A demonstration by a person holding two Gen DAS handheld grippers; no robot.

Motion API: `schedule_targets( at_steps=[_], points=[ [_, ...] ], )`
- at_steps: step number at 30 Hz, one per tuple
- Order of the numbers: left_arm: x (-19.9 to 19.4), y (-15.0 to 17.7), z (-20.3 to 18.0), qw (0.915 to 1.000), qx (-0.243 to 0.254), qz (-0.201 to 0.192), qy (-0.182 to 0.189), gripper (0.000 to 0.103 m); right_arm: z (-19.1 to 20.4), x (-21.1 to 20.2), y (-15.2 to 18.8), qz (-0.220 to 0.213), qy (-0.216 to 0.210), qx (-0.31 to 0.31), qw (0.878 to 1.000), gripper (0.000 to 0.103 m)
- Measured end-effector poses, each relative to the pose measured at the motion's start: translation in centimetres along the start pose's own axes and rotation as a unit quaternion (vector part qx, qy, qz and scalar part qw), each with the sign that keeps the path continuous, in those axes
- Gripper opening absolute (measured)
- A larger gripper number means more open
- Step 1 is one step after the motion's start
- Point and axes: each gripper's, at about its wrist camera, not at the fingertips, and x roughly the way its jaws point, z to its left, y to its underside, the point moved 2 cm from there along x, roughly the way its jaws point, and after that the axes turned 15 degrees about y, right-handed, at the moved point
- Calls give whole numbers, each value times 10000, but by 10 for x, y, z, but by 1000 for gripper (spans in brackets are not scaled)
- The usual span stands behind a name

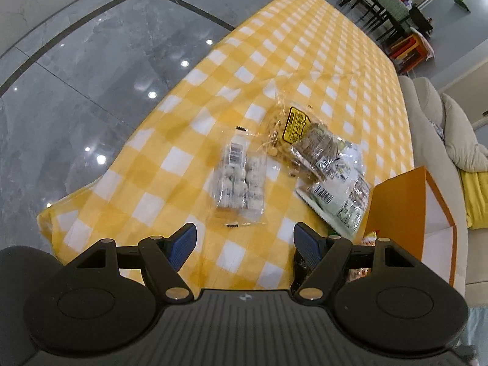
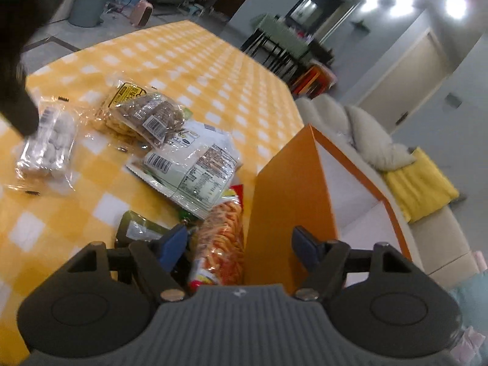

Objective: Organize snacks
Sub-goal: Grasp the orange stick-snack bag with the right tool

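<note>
Both the left gripper (image 1: 244, 241) and right gripper (image 2: 238, 244) hovered with fingers spread, empty. The clear crinkly bag of pale round sweets (image 1: 239, 180) lay on the yellow-checked tabletop (image 1: 305, 45); it looked light and slippery, best pinched at its flat sealed edge.

A table under a yellow-and-white checked cloth (image 1: 305, 45) is carrying several snack packets (image 1: 241, 180) and an orange box (image 2: 292, 195) beside them.

Ahead of the left gripper (image 1: 245, 241), matt checked cloth (image 1: 189, 116) covers the table, beside glossy stone floor (image 1: 91, 61). Crinkly clear plastic wraps the white sweets (image 1: 239, 180). By the right gripper (image 2: 239, 244), a smooth orange card box (image 2: 289, 189) stands.
</note>
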Motion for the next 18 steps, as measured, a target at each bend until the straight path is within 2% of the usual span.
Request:
schedule_targets(
  at_steps=[4, 7, 9, 10, 11, 16, 18],
  points=[
    [5, -1, 4, 9999, -99, 87, 24, 85, 13, 10, 4, -15, 341, -19, 9994, 65],
    [9, -1, 6, 9998, -114, 120, -54, 85, 16, 14, 8, 29, 432, -12, 9991, 58],
    [10, -1, 6, 9998, -129, 133, -54, 85, 13, 16, 9, 86, 387, 176, 9991, 39],
    [10, -2, 6, 9998, -136, 139, -53, 85, 13, 15, 10, 72, 433, 276, 9987, 32],
    [11, -2, 6, 9998, -137, 137, -52, 85, 9, 16, 9, 67, 419, 378, 9984, 29],
    [14, -2, 5, 9997, -121, 162, -129, 85, -12, 15, 5, 207, -161, 978, 9949, 26],
    [14, -1, 5, 9997, -121, 184, -135, 85, -25, 15, 3, 359, -684, 1410, 9870, 24]
  ],
)
